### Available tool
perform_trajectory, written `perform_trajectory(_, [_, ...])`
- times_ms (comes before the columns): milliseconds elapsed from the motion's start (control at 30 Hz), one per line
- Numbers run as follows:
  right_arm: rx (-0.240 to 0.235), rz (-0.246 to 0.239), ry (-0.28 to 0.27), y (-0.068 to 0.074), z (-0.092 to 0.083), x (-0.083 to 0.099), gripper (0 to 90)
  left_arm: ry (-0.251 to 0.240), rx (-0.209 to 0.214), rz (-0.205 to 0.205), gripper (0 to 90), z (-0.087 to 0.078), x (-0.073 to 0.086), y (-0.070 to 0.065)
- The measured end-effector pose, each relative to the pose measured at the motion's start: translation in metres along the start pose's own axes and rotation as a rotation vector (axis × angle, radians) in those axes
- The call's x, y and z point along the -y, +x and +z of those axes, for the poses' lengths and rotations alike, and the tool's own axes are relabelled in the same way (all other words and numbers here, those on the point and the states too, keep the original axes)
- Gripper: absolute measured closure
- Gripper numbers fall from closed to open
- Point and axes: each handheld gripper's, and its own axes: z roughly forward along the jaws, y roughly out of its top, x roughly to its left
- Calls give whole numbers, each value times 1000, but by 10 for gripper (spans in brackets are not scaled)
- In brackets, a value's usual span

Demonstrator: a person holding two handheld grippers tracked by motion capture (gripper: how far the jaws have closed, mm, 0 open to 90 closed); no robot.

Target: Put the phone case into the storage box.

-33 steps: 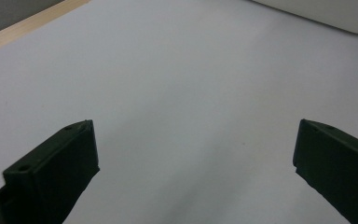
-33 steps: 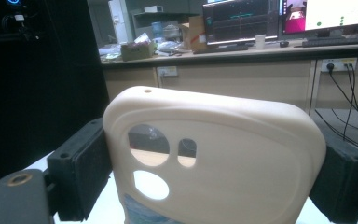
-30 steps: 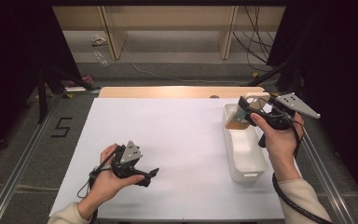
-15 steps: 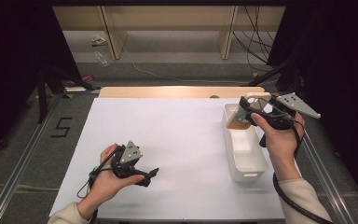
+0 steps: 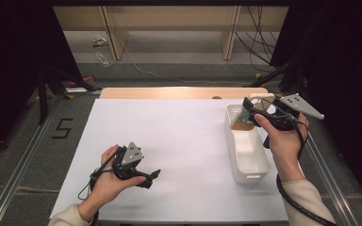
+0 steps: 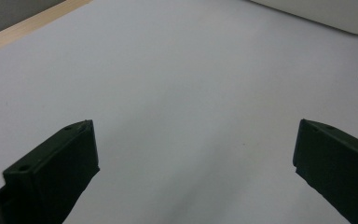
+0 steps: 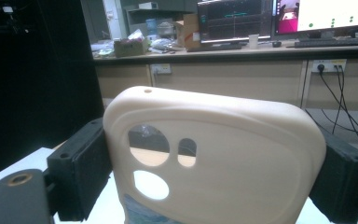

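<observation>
**Phone case held above the white bin**

Right gripper [image 5: 250, 110] is what we look at first: its two black jaws are clamped on a cream phone case [image 7: 214, 158], one pad against each long side, as the right gripper view makes plain. In the high view the case [image 5: 256, 101] is held upright over the far end of the white bin [image 5: 250, 162], which stands at the right side of the white table [image 5: 179, 141]. Something brownish lies in the bin's far end, under the case; we cannot tell what it is.

Our left gripper [image 5: 143, 175] rests low on the table near the front edge, well apart from the bin, with its jaws spread wide and nothing between them [image 6: 191, 154].

We judge the case to be light and somewhat flexible, a thin shell with camera cut-outs, so a hard squeeze across the open sides may bow it. Gripping at the side walls, as now, looks sound; the smooth surface could slip if the grip loosens.
</observation>
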Motion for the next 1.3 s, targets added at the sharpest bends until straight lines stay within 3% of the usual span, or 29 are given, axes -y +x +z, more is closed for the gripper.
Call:
perform_trajectory(733, [38,-32,37,-7,7,-1,133,4,1,0,0,1,0,0])
perform_trajectory(1300, [40,-43,51,-9,15,0,134,3,4,0,0,1,1,0])
